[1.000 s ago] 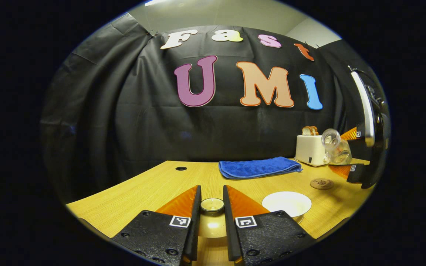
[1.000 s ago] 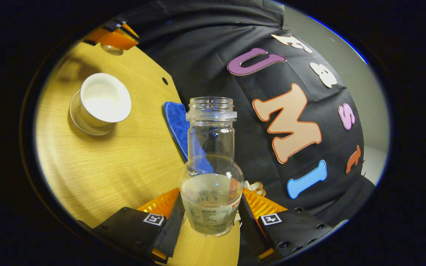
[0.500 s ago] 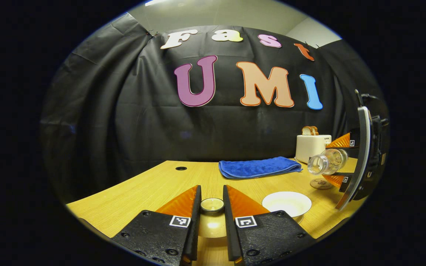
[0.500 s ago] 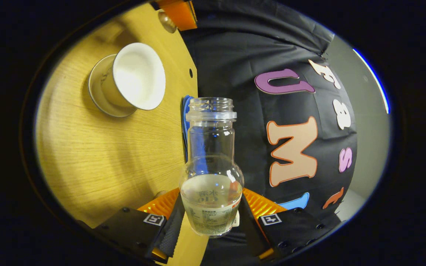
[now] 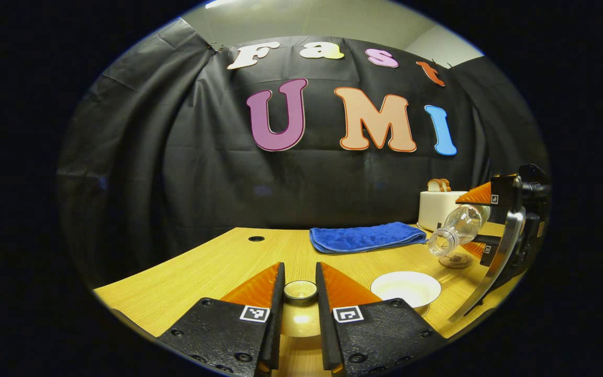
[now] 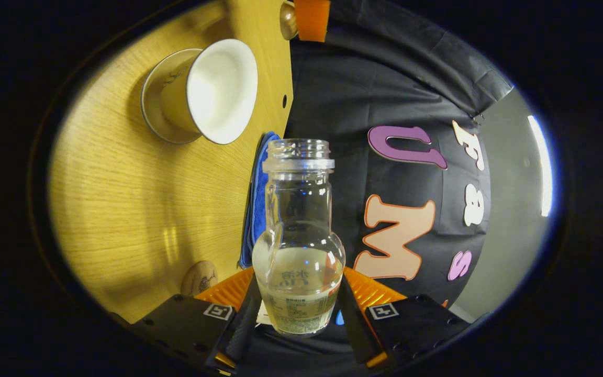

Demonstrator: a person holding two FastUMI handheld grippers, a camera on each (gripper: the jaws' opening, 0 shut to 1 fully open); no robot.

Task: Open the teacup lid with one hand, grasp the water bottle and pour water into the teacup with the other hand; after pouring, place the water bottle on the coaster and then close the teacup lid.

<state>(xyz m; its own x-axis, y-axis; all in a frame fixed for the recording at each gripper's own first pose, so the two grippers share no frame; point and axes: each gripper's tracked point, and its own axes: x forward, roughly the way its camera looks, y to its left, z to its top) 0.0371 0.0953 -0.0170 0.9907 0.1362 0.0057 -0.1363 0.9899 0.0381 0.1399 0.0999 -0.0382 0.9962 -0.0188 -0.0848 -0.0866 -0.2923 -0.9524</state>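
- Nearest in the left gripper view: the left tongs (image 5: 300, 293) are clamped on the knob of the teacup lid (image 5: 300, 309), one finger on each side, and the lid's dome sits right down between them, low over the counter (image 5: 202, 267).
- Just past that, to the right of the left tongs, the open teacup (image 5: 406, 288) sits on the counter with its white inside showing.
- A bit farther right there's the round coaster (image 5: 456, 260), flat on the counter with nothing on it.
- Over the coaster, the right tongs (image 5: 477, 225) come in from the right edge gripping the water bottle (image 5: 457, 229), tipped so its open mouth points down and left toward the teacup, still up in the air and short of the rim.
- The right gripper view has both fingers pressed on the bottle's fat lower body, neck sticking out forward, water pooled in the bulb.
- Beyond, a folded blue towel (image 5: 367, 236), then a white toaster (image 5: 439, 208) with bread in it.
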